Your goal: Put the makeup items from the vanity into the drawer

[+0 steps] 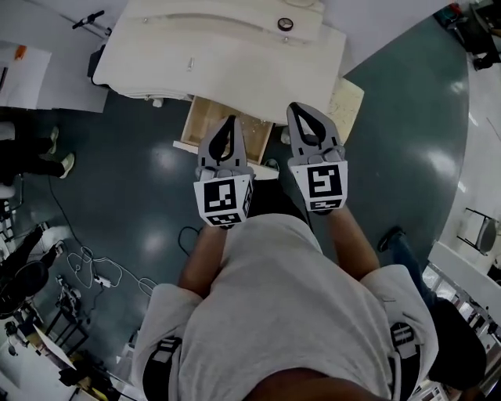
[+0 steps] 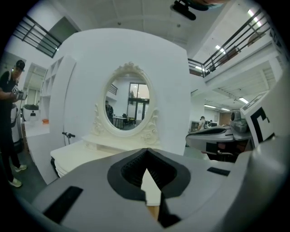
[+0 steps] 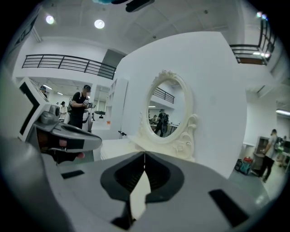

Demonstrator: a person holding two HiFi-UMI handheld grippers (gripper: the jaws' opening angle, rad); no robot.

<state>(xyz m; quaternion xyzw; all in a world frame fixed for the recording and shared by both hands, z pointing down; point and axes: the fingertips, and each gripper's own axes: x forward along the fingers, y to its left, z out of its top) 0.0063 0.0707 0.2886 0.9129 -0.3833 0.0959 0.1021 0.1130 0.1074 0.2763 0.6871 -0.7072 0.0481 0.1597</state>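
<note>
Small round object [image 1: 286, 24] on vanity [image 1: 227, 55], indistinct

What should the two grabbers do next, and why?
Probably reach the right gripper toward the small round item on the vanity, opening its jaws. It and the left gripper are shut and empty; the drawer looks already open.

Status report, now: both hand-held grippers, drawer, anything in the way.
Left hand-held gripper shut, empty. Right hand-held gripper shut, empty. Drawer open under the vanity; small round item on top. Nothing seen blocking the drawer.
</note>
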